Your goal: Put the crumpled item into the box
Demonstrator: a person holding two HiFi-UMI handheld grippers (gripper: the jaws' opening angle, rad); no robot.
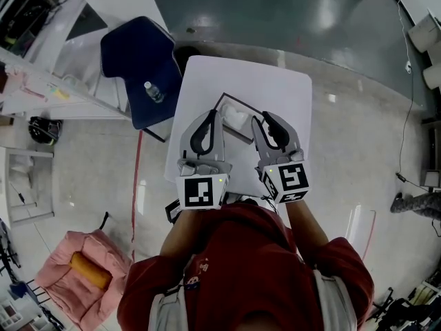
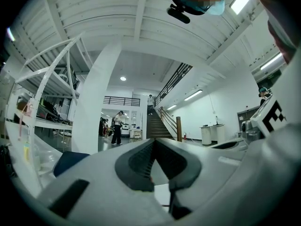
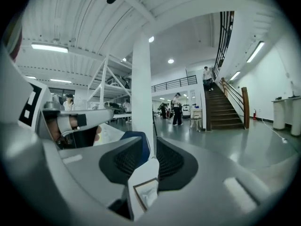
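Holding both grippers over the near edge of the white table, you have nothing in either one. Your left gripper has its jaws closed, tip to tip. Your right gripper has its jaws a little way apart. The white crumpled item lies inside the box, near the middle of the table, just past both grippers.

The far half of the white counter is bare and open to reach. On the near half, a box lies between the left gripper and right gripper, with little room either side. A blue chair crowds the counter's left edge. The floor to the right is open.
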